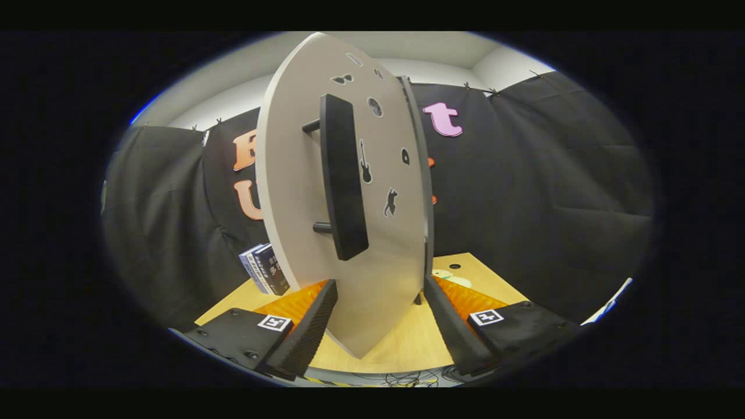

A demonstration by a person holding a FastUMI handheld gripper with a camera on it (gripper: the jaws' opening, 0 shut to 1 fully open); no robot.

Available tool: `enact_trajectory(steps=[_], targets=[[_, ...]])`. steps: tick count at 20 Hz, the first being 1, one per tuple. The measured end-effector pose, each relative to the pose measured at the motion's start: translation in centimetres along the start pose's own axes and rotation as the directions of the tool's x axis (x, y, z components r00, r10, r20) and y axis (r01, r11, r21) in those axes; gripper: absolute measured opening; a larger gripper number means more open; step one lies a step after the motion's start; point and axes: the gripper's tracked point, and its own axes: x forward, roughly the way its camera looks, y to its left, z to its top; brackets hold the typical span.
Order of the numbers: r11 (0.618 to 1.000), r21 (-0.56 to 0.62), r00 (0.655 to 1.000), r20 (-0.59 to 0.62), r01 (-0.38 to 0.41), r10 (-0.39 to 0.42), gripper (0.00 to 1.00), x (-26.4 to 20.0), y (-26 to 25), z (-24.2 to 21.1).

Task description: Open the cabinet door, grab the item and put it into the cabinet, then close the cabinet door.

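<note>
Cabinet door (pixel 302 192) stands swung out, seen nearly edge-on, tall pale panel rising straight ahead at 12 o'clock from the tongs (pixel 378 291). Its lower corner dips down between the 2 fingers. Black bar handle (pixel 343 180) runs vertically on the door face, held off on 2 short posts. Small black stickers (pixel 391 202) dot the door to the handle's 3 o'clock side: a guitar, a cat, a round one, a few more higher up. Thin cabinet edge (pixel 428 192) shows just behind the door at its 3 o'clock side.

Tongs spread wide, 1 finger each side of the door's lower part, holding nothing; whether either finger touches the panel, cannot tell.

Item: a dark blue box (pixel 265 269) stands tilted on the wooden surface (pixel 401 343), at 10 o'clock from the fingers, beyond the left one, beside the door's 9 o'clock edge, backed by black cloth wall (pixel 553 192).

A pale flat object (pixel 451 278) lies on the surface at 1 o'clock, past the right finger; too small to identify. Cables (pixel 407 379) lie tangled at the near edge of the surface, 6 o'clock.
</note>
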Motion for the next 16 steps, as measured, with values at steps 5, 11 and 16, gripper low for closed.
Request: enact_trajectory(steps=[5, 11, 16], targets=[[1.0, 0.006, 1.0, 0.014, 0.006, -0.006, 0.96, 4.5, 3.5, 0.3], [0.999, -0.04, 0.999, 0.027, -0.02, 0.021, 0.97, 11.3, 8.3, 0.5], [0.995, -0.095, 1.0, 0.016, -0.002, 0.003, 0.97, 15.6, 11.0, -0.2]])
